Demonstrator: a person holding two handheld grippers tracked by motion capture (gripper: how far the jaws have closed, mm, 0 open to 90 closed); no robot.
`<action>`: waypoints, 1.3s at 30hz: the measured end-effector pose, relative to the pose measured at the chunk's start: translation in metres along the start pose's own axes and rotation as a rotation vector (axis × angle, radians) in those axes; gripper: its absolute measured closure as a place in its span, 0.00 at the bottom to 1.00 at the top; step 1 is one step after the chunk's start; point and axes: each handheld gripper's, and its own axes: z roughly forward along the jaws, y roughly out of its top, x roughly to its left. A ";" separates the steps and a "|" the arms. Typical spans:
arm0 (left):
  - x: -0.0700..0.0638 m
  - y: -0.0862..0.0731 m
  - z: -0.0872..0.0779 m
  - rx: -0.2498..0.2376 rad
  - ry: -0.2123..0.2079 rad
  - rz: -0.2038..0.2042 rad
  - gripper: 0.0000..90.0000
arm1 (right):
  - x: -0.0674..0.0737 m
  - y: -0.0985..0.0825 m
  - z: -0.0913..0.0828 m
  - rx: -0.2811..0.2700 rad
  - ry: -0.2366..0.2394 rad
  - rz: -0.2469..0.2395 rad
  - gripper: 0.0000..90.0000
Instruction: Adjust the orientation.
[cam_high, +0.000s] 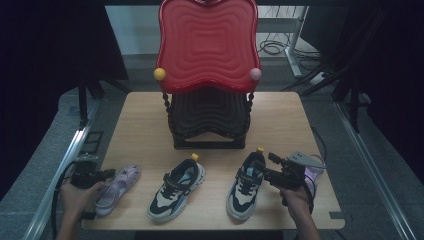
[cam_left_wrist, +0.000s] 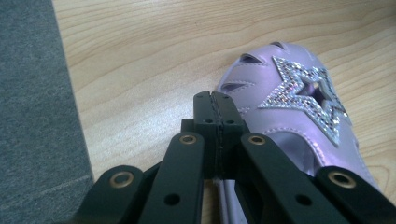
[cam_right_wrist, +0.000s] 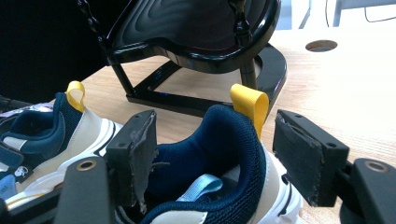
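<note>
A lilac sandal with a glitter star lies at the table's front left. My left gripper rests at its left side; in the left gripper view its pads are pressed together with nothing visible between them, just beside the sandal's toe. Two navy and cream sneakers stand in the middle front. My right gripper is at the heel of the right sneaker. Its jaws stand open astride the navy heel collar with the yellow loop, neither pad pressing.
A shoe rack with a red top shelf and a black lower shelf stands at the back of the wooden table. The left sneaker sits between the sandal and the right sneaker. Another lilac sandal lies behind my right hand.
</note>
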 end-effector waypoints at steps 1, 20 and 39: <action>0.001 0.000 -0.001 -0.007 0.007 -0.006 0.99 | 0.000 0.000 0.000 0.001 0.000 0.001 0.35; -0.104 0.035 -0.048 -0.284 -0.089 0.168 0.59 | 0.001 0.001 -0.003 0.012 -0.011 -0.022 0.36; -0.119 0.032 -0.040 -0.266 -0.091 0.195 0.46 | -0.006 -0.002 -0.015 0.086 -0.090 -0.074 0.53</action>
